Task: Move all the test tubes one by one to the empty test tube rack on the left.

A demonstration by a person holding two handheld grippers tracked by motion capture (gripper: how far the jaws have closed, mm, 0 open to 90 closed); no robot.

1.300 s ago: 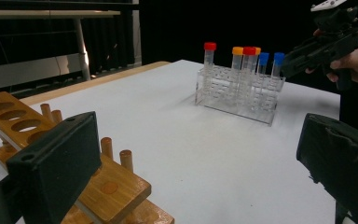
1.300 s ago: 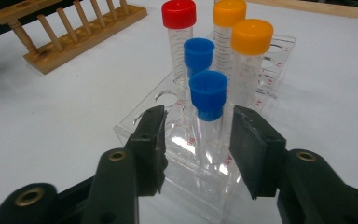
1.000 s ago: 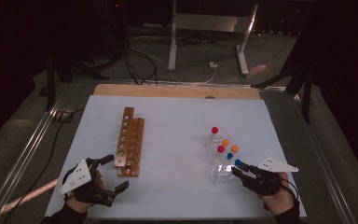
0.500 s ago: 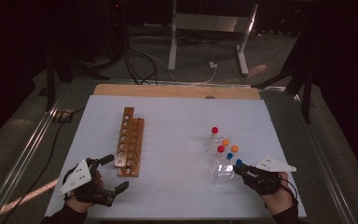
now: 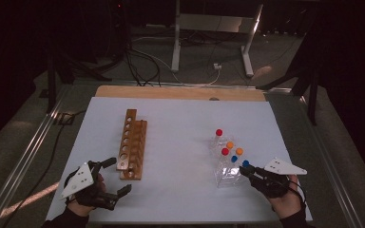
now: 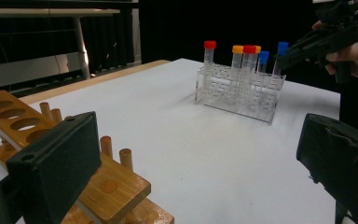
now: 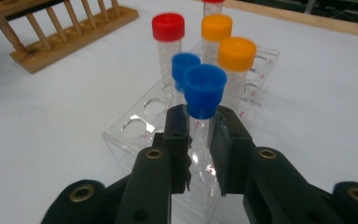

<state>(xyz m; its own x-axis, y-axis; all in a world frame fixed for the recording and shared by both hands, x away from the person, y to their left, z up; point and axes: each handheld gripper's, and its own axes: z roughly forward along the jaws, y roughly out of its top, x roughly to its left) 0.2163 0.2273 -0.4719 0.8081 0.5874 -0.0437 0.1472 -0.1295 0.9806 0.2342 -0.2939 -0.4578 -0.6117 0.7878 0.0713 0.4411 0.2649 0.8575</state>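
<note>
Advanced since earlier, right tool [image 7: 199, 140] now grasps one of two blue-capped tubes [image 7: 204, 95]; left tool [image 6: 191, 168] released.

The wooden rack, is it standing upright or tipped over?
Upright. The wooden rack stands on its base on the white table, its row of holes facing up and no tubes in them.

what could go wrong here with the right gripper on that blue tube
The right gripper is closed on the nearest blue-capped tube just under its cap, so a tilted lift might bind in the clear rack and drag or tip that light rack.

The other blue-capped tube and an orange-capped tube stand close by and could get knocked.

The left gripper is open near the wooden rack, steadying nothing.
</note>
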